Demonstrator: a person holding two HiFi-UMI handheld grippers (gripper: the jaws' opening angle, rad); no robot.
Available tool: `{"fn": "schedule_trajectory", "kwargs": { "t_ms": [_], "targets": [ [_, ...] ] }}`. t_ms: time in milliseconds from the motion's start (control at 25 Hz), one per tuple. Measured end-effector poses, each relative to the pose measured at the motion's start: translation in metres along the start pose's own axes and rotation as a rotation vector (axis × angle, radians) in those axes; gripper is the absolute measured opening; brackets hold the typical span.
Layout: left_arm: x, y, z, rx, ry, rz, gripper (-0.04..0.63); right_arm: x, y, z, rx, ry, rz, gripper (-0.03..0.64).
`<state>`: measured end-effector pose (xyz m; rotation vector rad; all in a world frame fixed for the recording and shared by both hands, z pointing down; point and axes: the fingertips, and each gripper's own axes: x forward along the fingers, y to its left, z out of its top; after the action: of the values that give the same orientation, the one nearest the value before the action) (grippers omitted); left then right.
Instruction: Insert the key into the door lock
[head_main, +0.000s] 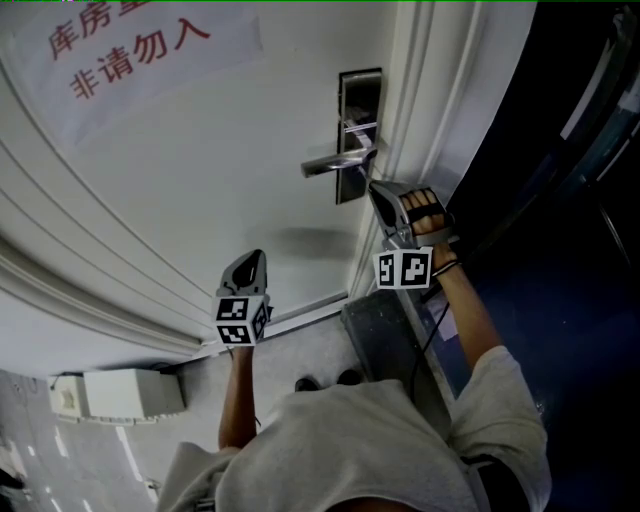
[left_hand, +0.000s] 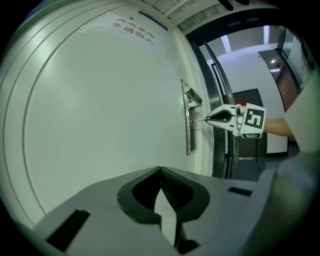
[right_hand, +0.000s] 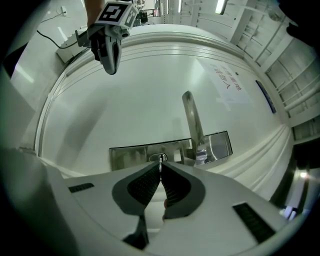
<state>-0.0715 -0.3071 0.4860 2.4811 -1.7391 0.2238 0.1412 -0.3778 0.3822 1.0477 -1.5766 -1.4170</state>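
Pinching the key (right_hand: 160, 161) tight in the right gripper (right_hand: 161, 169), tip at the lock (right_hand: 136, 153) below the handle (right_hand: 192, 117), hold it square and push straight in without wobble, with the closed, empty left gripper (left_hand: 160, 171) well clear.

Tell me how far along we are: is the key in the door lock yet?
Done: the right tool is shut on the key and holds it at the keyhole in the lock plate. In hand: the key's tip meets the plate and looks entered; how deep I cannot tell. Left: seating it fully, if it isn't. The left tool is shut, empty, clear of the door.
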Motion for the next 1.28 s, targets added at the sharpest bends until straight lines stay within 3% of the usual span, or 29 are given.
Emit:
{"fn": "schedule_trajectory", "kwargs": {
  "t_ms": [1280],
  "targets": [
    [-0.005,0.014,-0.009,-0.02,0.012,0.011,0.017,0.039,0.0,0.006,-0.084,0.073,-0.005,0.029]
  ]
}}
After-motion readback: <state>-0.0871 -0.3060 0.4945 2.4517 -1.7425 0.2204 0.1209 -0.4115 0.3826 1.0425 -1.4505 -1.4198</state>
